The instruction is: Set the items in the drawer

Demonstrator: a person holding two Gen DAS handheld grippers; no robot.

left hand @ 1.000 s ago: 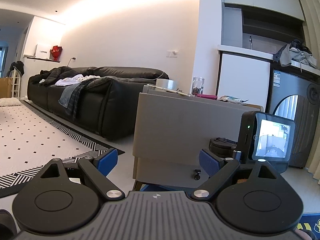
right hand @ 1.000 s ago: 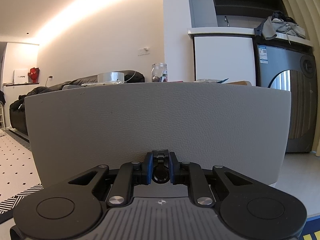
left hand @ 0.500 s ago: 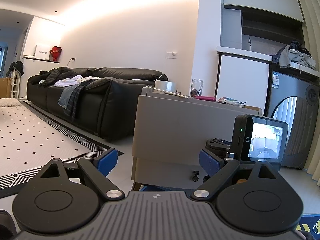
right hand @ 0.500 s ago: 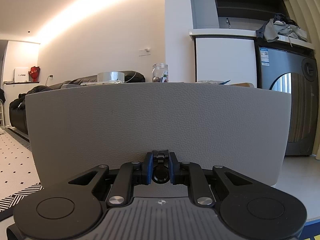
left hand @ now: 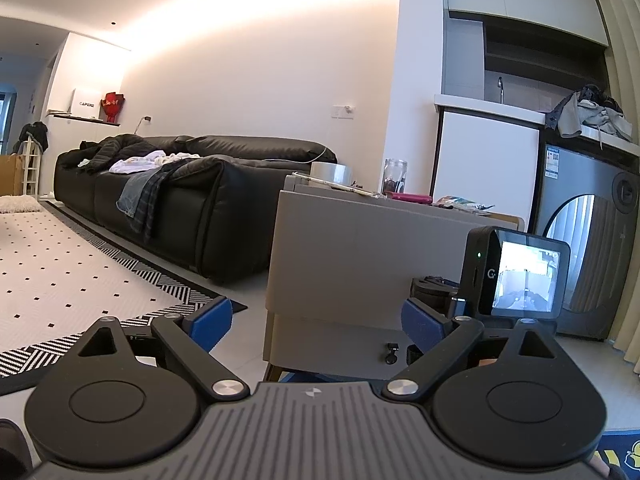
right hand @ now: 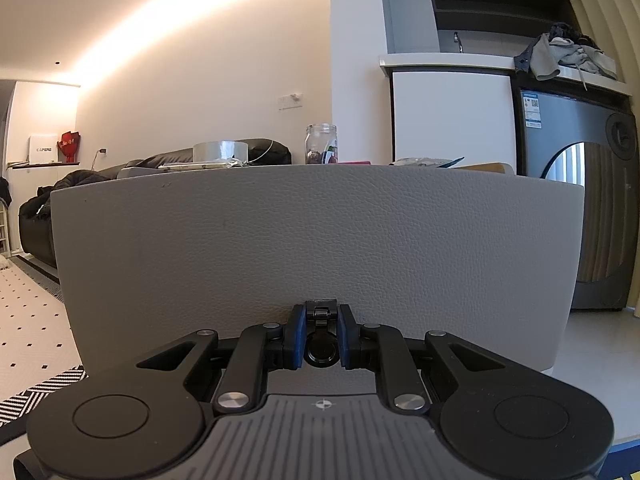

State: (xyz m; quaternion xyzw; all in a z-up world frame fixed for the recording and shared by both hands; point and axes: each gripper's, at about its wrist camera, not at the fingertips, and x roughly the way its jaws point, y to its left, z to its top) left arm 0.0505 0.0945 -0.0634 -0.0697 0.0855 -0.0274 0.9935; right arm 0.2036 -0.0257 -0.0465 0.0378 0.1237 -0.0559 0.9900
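Right gripper (right hand: 321, 342) jaws clamped on black ring pull (right hand: 321, 350) at bottom edge of grey leather-grain drawer front (right hand: 320, 240). Left gripper (left hand: 316, 320) jaws wide, holding nothing. Glass jar (right hand: 321, 144), tape roll (right hand: 220, 151) on surface above. Black leather sofa (left hand: 180, 196), dotted rug (left hand: 60, 276) beyond.

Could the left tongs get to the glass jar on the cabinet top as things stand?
Probably yes. The left tongs are open and hold nothing, and the glass jar stands uncovered on the grey cabinet, though high above and well beyond them.
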